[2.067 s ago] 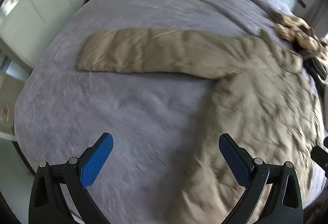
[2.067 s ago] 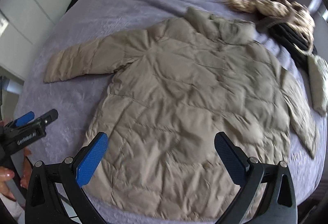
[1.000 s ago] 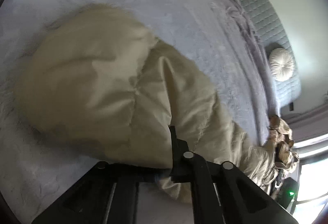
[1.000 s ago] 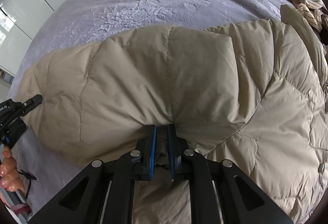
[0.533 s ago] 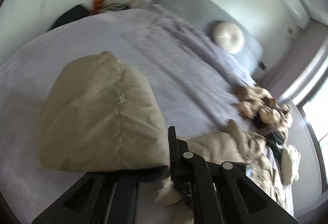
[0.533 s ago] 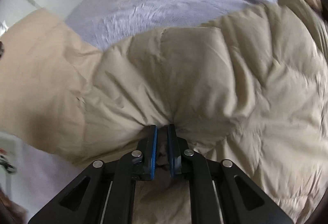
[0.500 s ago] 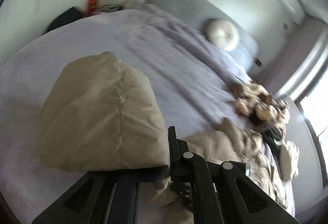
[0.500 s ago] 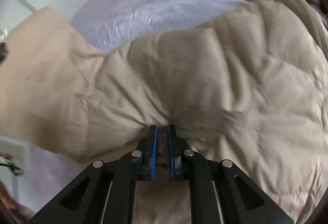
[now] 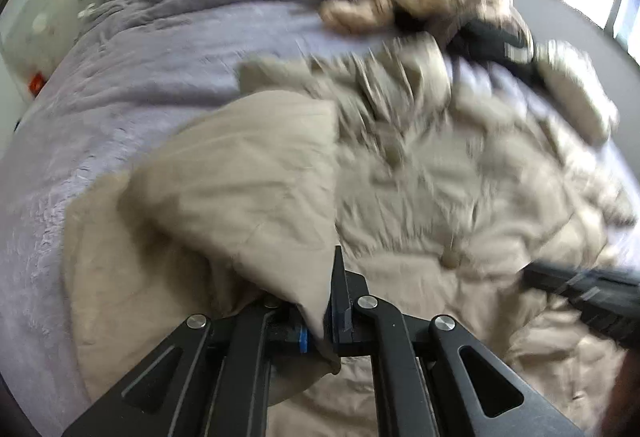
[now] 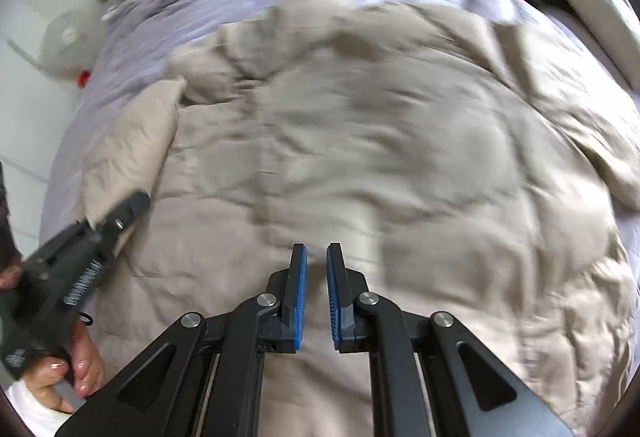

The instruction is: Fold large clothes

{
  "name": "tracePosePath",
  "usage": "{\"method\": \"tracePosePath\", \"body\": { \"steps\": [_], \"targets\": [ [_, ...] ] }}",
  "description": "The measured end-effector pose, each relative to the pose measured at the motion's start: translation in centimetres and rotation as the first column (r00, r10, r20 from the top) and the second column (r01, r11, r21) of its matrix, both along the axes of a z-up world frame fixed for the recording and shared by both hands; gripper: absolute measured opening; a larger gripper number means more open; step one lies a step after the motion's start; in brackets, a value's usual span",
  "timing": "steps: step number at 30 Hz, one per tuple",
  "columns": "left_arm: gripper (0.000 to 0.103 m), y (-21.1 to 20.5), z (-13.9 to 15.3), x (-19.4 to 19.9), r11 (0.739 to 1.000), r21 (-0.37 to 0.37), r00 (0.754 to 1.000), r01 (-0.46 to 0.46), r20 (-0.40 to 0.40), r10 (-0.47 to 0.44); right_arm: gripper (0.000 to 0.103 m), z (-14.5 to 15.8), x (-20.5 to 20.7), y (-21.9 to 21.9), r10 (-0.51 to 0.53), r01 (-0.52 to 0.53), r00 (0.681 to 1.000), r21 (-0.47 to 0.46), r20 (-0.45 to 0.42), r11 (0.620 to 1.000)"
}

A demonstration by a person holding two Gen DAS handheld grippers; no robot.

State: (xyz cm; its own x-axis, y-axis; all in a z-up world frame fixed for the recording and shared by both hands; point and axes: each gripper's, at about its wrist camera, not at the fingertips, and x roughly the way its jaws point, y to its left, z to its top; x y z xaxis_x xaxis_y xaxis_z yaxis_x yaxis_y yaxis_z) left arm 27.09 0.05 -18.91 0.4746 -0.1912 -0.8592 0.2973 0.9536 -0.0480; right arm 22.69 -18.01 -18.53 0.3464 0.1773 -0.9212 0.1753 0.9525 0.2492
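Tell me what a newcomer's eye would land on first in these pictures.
The big beige puffer jacket spread over the lilac bedspread fills both views. In the left wrist view, the left gripper is shut on a fold of the jacket's sleeve, held over the body. The right gripper hangs slightly open just above the fabric, holding nothing.

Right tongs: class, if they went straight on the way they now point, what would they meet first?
Most likely the beige puffer jacket. The right tongs are slightly parted, holding nothing, and quilted fabric fills the view directly ahead of them. Motion blur leaves the depth unclear.
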Motion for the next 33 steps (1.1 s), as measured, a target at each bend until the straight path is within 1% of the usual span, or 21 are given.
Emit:
{"method": "tracePosePath", "body": {
  "steps": [3,6,7,9,10,11,13,14,16,17,18,19,22,23,24,26,28,30,31,32,33],
  "targets": [
    [0.009,-0.6,-1.8,-1.6,0.997,0.072,0.999,0.03,-0.027,-0.028,0.012,-0.6,-0.2,-1.9,-0.019,0.019,1.0,0.017,-0.017,1.0],
    [0.012,-0.9,-1.9,-2.8,0.992,0.119,0.999,0.051,-0.025,-0.048,0.012,-0.9,-0.4,-2.6,-0.02,0.021,1.0,0.04,-0.02,0.999],
    [0.022,-1.3,-2.0,-3.0,0.99,0.132,0.998,0.053,-0.022,-0.05,0.012,-1.0,-0.2,-2.5,-0.019,0.02,1.0,0.047,-0.02,0.999],
    [0.09,-0.7,-1.4,-4.0,0.991,0.128,0.999,0.048,0.001,-0.048,0.012,-1.0,0.2,-2.4,-0.013,0.015,1.0,0.058,-0.021,0.998],
    [0.092,-1.2,-1.4,-4.2,0.99,0.131,0.999,0.043,0.019,-0.046,0.012,-0.8,0.2,-2.1,-0.005,0.006,1.0,0.063,-0.021,0.998],
    [0.092,-1.1,-0.8,-5.0,0.989,0.137,0.997,0.047,0.047,-0.054,0.012,-0.6,-0.4,-2.6,0.004,-0.003,1.0,0.066,-0.017,0.998],
    [0.092,-0.8,-0.1,-6.0,0.989,0.136,0.997,0.058,0.047,-0.065,0.013,-0.3,-0.4,-2.0,0.02,-0.019,1.0,0.069,-0.014,0.997],
    [0.092,-0.3,0.2,-6.3,0.99,0.129,0.997,0.055,0.046,-0.062,0.019,0.1,-0.9,-2.1,0.026,-0.025,1.0,0.072,-0.013,0.997],
    [0.092,0.8,1.3,-6.6,0.994,0.093,0.998,0.052,0.042,-0.056,0.041,0.5,-0.6,-1.2,0.044,-0.043,0.999,0.077,-0.007,0.996],
    [0.092,2.1,2.3,-7.2,0.998,0.063,0.998,0.027,0.059,-0.031,0.067,0.9,-0.5,-0.4,0.06,-0.06,0.998,0.075,0.005,0.995],
    [0.092,3.7,3.5,-7.7,0.999,0.037,0.996,-0.014,0.09,0.011,0.089,1.6,-0.4,0.4,0.077,-0.079,0.997,0.066,0.022,0.995],
    [0.092,5.3,4.5,-7.9,0.998,0.026,0.991,-0.057,0.12,0.054,0.093,2.3,-0.3,1.5,0.099,-0.102,0.994,0.055,0.047,0.993],
    [0.092,9.9,6.3,-7.5,0.974,0.042,0.955,-0.224,0.209,0.21,0.098,4.0,0.8,6.3,0.214,-0.215,0.969,0.0,0.12,0.977],
    [0.092,12.4,6.6,-6.9,0.947,0.068,0.926,-0.313,0.244,0.289,0.103,4.3,1.3,8.3,0.258,-0.256,0.957,-0.032,0.136,0.966],
    [0.092,14.2,6.3,-6.0,0.924,0.079,0.906,-0.374,0.246,0.346,0.103,4.5,1.6,9.9,0.294,-0.288,0.944,-0.063,0.149,0.956],
    [0.092,17.3,4.9,-4.2,0.891,0.066,0.885,-0.448,0.176,0.432,0.103,4.4,2.4,13.5,0.367,-0.345,0.916,-0.151,0.161,0.927],
    [0.092,19.2,3.3,-3.1,0.868,0.051,0.865,-0.494,0.126,0.485,0.103,3.4,3.8,16.9,0.42,-0.362,0.894,-0.302,0.154,0.882],
    [0.092,19.6,1.1,-2.4,0.859,0.086,0.862,-0.506,0.103,0.497,0.103,2.1,5.3,18.1,0.421,-0.346,0.898,-0.387,0.128,0.855],
    [0.092,19.3,0.4,-2.2,0.86,0.101,0.865,-0.501,0.093,0.493,0.103,1.4,6.2,17.8,0.397,-0.324,0.911,-0.396,0.115,0.859],
    [0.092,19.1,0.0,-2.3,0.866,0.1,0.871,-0.49,0.088,0.483,0.096,1.3,6.6,16.9,0.367,-0.3,0.922,-0.377,0.119,0.876],
    [0.092,18.9,-0.4,-2.4,0.872,0.095,0.877,-0.48,0.088,0.473,0.074,1.4,6.8,15.5,0.332,-0.271,0.933,-0.336,0.14,0.902]
  ]
}}
